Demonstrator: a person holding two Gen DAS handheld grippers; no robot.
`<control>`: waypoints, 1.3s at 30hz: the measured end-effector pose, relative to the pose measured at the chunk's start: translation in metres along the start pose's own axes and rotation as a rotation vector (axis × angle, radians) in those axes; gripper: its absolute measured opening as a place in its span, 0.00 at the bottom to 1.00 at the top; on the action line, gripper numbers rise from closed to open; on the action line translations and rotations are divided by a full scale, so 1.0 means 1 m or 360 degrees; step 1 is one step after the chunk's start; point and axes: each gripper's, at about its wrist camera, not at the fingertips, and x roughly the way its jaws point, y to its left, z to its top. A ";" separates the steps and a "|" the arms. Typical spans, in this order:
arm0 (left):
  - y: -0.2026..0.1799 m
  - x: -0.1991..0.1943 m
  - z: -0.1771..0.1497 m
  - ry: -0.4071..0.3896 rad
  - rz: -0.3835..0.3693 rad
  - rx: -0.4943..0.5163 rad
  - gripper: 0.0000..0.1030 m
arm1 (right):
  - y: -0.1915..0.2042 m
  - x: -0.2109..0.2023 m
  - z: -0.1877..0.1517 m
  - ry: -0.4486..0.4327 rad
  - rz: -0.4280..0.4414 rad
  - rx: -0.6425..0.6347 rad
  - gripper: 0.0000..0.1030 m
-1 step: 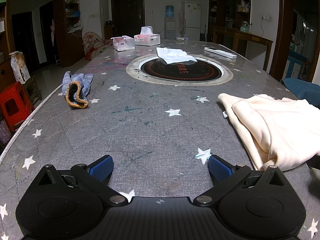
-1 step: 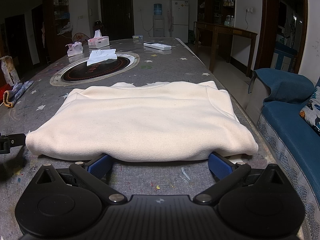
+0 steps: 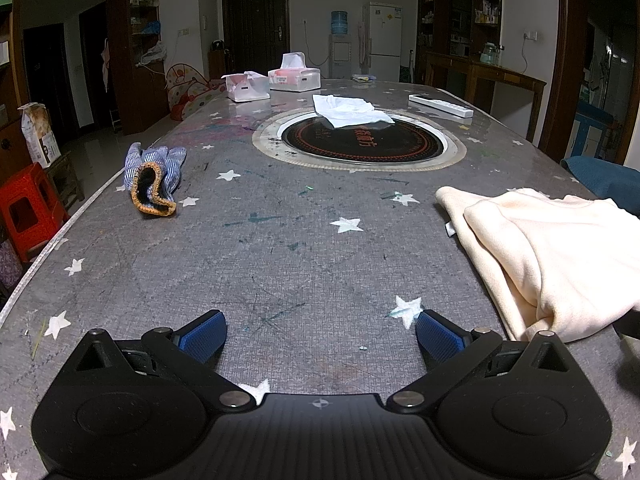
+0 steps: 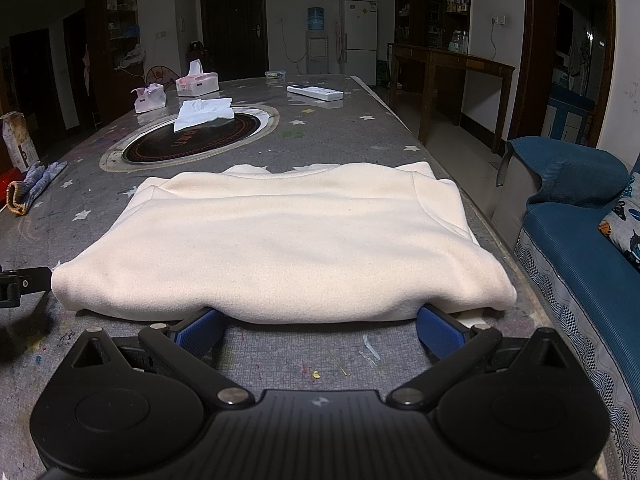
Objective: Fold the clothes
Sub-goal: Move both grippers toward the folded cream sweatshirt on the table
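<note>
A cream garment (image 4: 288, 240) lies folded into a thick rectangle on the grey star-patterned table (image 3: 280, 260), near its right edge. My right gripper (image 4: 320, 322) is open and wide, low on the table. Its blue fingertips (image 4: 204, 326) touch or slip just under the garment's near folded edge. In the left wrist view the same garment (image 3: 560, 256) lies to the right. My left gripper (image 3: 320, 334) is open over bare tabletop, a little left of the garment's corner, with nothing between its fingers. Part of it shows at the left edge of the right wrist view (image 4: 16, 284).
A blue striped glove (image 3: 154, 172) lies at the table's left. A white cloth (image 3: 348, 110) rests on the round inset cooktop (image 3: 360, 148). Tissue boxes (image 3: 294, 78) and a white remote (image 3: 440, 105) sit at the far end. A blue sofa (image 4: 580, 240) flanks the table's right edge.
</note>
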 end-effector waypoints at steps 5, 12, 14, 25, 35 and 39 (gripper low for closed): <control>0.000 0.000 0.000 0.0004 0.0004 -0.0008 1.00 | 0.001 0.000 0.001 0.0002 0.0000 -0.0011 1.00; -0.004 -0.004 -0.003 0.0021 0.0037 -0.0035 1.00 | -0.001 -0.002 0.000 0.0007 0.0023 -0.0026 1.00; -0.004 -0.010 -0.008 0.0022 0.0041 -0.0044 1.00 | -0.001 -0.005 -0.002 0.0005 0.0033 -0.0039 1.00; -0.023 -0.036 -0.011 0.0140 -0.0035 -0.0123 1.00 | -0.002 -0.045 -0.016 -0.0094 0.0076 -0.0155 1.00; -0.052 -0.073 -0.014 0.0116 -0.0096 -0.0071 1.00 | -0.009 -0.082 -0.029 -0.0185 0.0042 -0.0155 1.00; -0.064 -0.089 -0.015 0.0087 -0.0097 -0.0010 1.00 | -0.010 -0.096 -0.033 -0.0207 0.0034 -0.0155 1.00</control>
